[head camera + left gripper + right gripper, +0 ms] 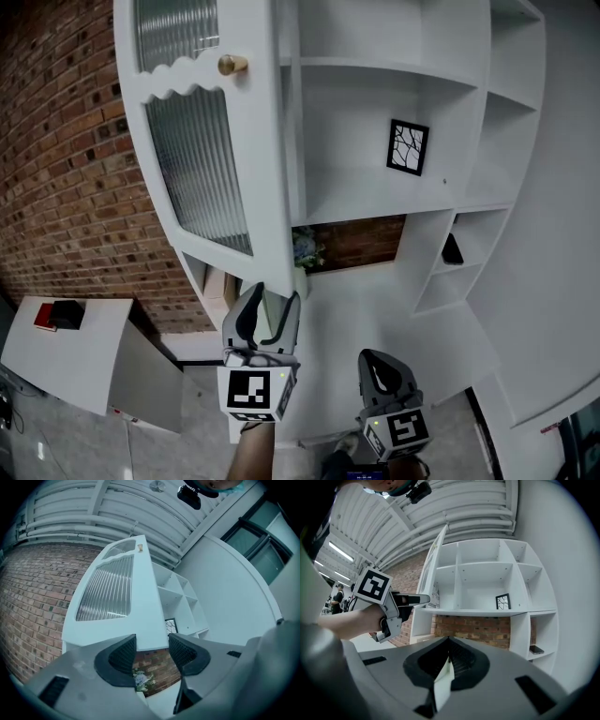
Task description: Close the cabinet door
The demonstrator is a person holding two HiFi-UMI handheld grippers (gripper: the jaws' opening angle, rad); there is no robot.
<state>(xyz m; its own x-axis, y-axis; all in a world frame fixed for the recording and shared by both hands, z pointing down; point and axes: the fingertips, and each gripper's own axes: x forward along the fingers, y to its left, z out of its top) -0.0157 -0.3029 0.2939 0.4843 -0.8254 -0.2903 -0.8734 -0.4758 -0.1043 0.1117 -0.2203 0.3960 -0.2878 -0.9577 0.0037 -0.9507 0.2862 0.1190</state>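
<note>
The cabinet door (202,159) stood swung out from the white shelf unit (375,94), its ribbed glass panels and brass knob (232,64) facing the brick wall (56,159). Its lower free corner hung above the left edge of the white bench (375,305) under the shelves.

The left gripper (274,298) was raised on a bare forearm (253,455) that came up from the bottom of the head view, pointing up at that lower corner. Its fingers (123,656) were spread well apart, one on each face of the door, with the door's bottom corner between them. In the left gripper view a gap showed at both pads, so they straddled the panel and did not clamp it.

The right gripper (377,361) was held lower and to the right, near the front edge of the bench, also aimed upward toward the shelves. Its fingers (459,660) were pressed together at the tips with nothing held between them. The right gripper view took in the left gripper (393,604) from the side, level and reaching for the door's edge.

A small framed picture (408,147) leaned in a middle compartment. A pale bunch of flowers (307,251) stood at the back left corner of the bench, against the brick niche (361,242). A flat dark object (452,250) lay in a small compartment beyond the bench's right edge
</note>
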